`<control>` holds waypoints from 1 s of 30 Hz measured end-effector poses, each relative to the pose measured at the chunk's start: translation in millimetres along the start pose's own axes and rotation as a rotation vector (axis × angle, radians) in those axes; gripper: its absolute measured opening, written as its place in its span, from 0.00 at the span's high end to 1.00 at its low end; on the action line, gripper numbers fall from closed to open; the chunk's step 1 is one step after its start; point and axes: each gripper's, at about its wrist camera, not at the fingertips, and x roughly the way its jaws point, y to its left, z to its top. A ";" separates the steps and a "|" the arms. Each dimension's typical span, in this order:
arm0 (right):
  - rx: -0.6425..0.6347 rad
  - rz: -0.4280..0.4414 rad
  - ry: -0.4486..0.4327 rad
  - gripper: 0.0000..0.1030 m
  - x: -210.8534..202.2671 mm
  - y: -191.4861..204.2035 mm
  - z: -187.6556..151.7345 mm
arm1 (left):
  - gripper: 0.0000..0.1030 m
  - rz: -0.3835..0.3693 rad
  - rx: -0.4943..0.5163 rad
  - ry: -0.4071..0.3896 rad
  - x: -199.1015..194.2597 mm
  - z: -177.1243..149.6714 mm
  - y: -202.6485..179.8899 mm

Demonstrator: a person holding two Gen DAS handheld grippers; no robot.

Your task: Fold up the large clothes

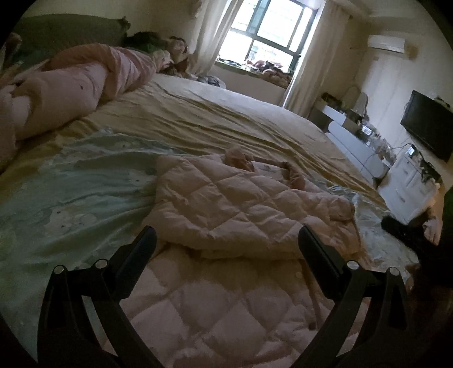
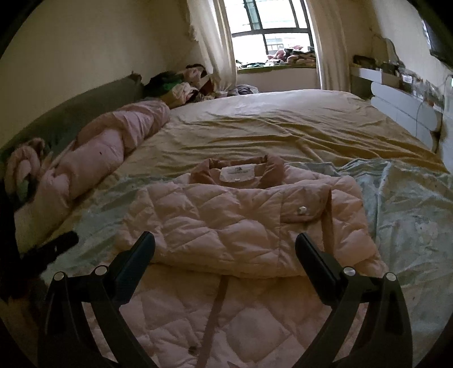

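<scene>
Both cams ride on the wrists, each looking forward and down along its own two black fingers, which frame the bottom of the shot. The left wrist view sits low and close over the quilted pink jacket (image 1: 240, 203) and faces diagonally across the bed (image 1: 226, 119) toward the window (image 1: 269, 28) and the TV (image 1: 429, 124) wall. The right wrist view is just as close but faces the window (image 2: 271, 22) more squarely. Both share the jacket (image 2: 240, 220), the bed (image 2: 283, 124) and the rolled pink duvet (image 1: 70, 85).

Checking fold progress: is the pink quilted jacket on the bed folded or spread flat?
Partly folded. The jacket has its upper part doubled over the lower part, with a fold edge running across the middle; collar and label face up.
</scene>
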 end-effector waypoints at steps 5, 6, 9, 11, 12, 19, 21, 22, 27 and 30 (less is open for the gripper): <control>-0.019 -0.002 -0.024 0.04 -14.0 7.5 0.1 | 0.09 -0.003 -0.001 -0.019 -18.0 -7.7 -1.1; -0.020 -0.009 -0.035 0.04 -18.0 8.5 0.2 | 0.09 -0.001 -0.004 -0.022 -20.3 -8.4 -2.1; -0.013 -0.007 -0.060 0.04 -29.6 9.3 -0.7 | 0.09 -0.009 -0.011 -0.030 -29.4 -11.9 -2.9; -0.016 -0.003 -0.066 0.04 -36.2 10.1 -2.0 | 0.09 -0.004 -0.009 -0.033 -34.9 -14.9 -3.8; -0.017 -0.006 -0.072 0.04 -39.6 10.4 -2.6 | 0.09 0.002 -0.007 -0.034 -38.1 -16.7 -4.4; -0.017 -0.001 -0.082 0.04 -65.8 4.2 -10.6 | 0.09 0.019 0.014 -0.028 -62.1 -29.1 -14.3; -0.018 0.009 -0.086 0.04 -73.7 0.7 -15.8 | 0.09 0.031 0.032 -0.030 -68.8 -33.4 -18.9; -0.019 0.009 -0.085 0.04 -76.6 -1.5 -18.6 | 0.09 0.039 0.041 -0.029 -71.9 -35.9 -20.9; -0.025 0.002 -0.071 0.04 -88.7 -10.2 -26.2 | 0.09 0.046 0.050 -0.030 -82.6 -45.9 -28.1; -0.030 -0.004 -0.077 0.04 -100.3 -14.3 -29.7 | 0.09 0.044 0.059 -0.029 -88.9 -50.9 -34.4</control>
